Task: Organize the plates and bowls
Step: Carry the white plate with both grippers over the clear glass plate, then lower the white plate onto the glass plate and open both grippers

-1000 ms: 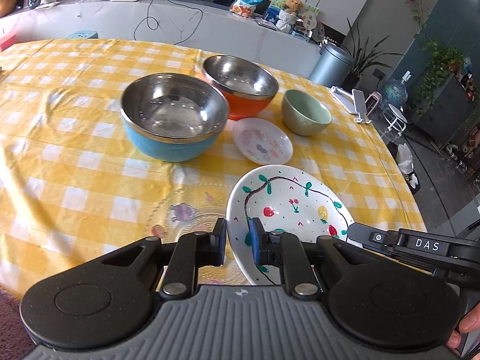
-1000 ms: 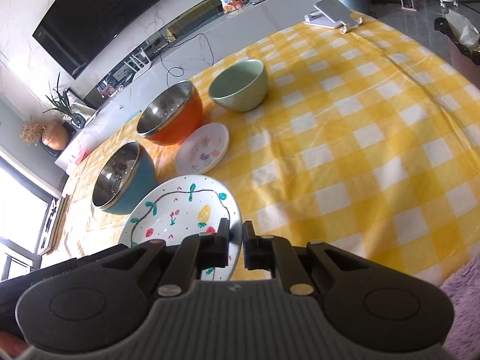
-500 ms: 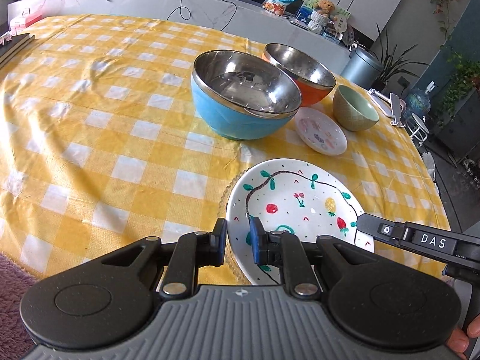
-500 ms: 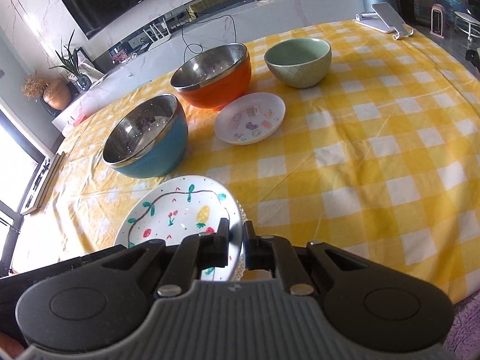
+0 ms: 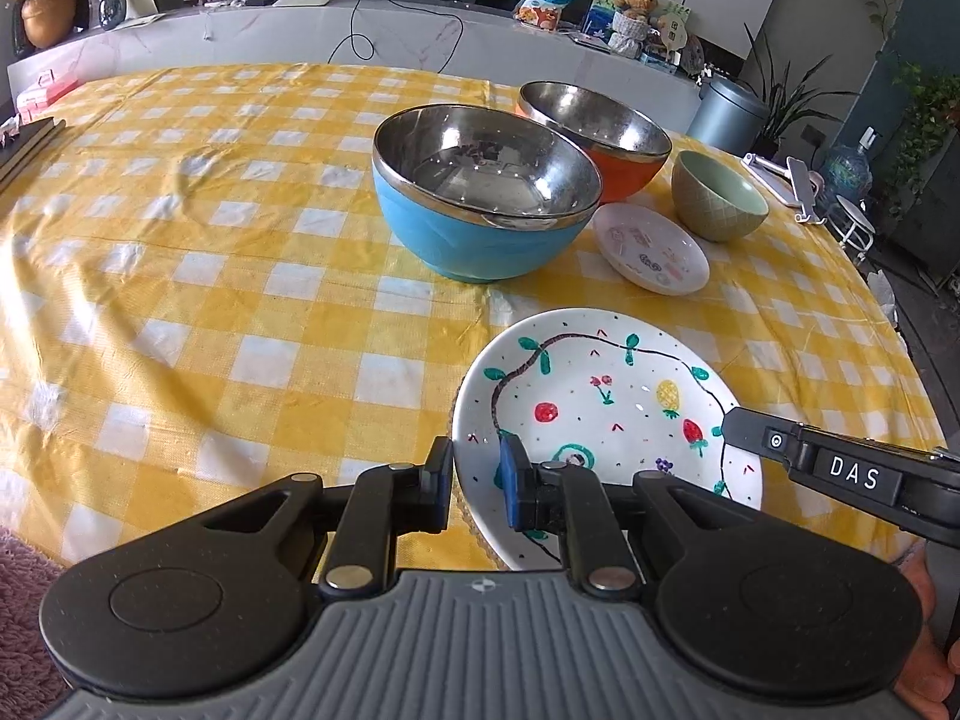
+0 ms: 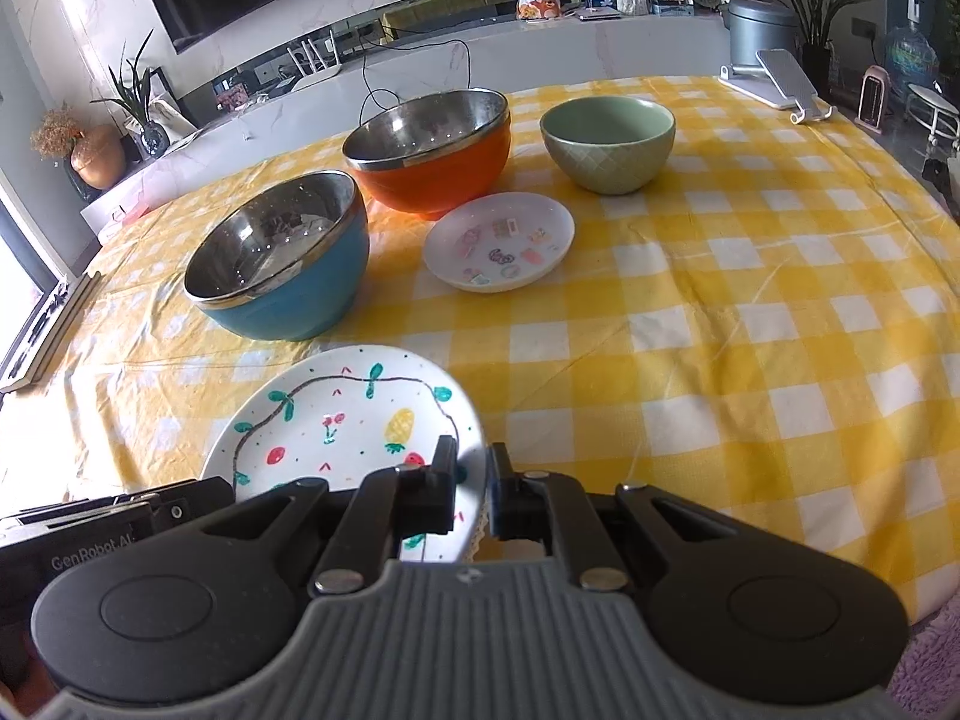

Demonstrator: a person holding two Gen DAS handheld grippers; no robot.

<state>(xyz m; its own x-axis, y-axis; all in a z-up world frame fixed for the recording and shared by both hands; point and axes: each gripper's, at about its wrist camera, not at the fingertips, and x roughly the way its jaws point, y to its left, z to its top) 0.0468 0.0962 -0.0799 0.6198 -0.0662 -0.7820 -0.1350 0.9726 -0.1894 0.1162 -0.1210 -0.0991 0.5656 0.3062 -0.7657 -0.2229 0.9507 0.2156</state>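
Tableware on a yellow checked tablecloth (image 5: 210,276), mid-way through sorting, as judged from its present layout. The large painted plate (image 5: 600,396) lies nearest the table edge, and a lacy rim showing under its near edge suggests that it rests on another plate, though this cannot be confirmed. The left gripper (image 5: 474,483) has its 2 fingers closed to a narrow gap that straddles the plate's left rim; the right gripper (image 6: 473,489) holds the opposite rim in the same way, fingers drawn close on either side of it. Whether the plate is lifted or resting cannot be told. Behind it stand 3 bowls, none nested: the blue bowl (image 5: 480,204) with a steel lining, the orange bowl (image 5: 606,138) just behind and touching or nearly touching it, and the small green bowl (image 5: 717,198) apart to the right. The small white plate (image 5: 651,249) lies flat between the blue and green bowls, separate from the large plate. By this reading, at most 1 stacking step is done; remaining work is judged to be setting the small plate on the plate pile and nesting the 3 bowls by size.
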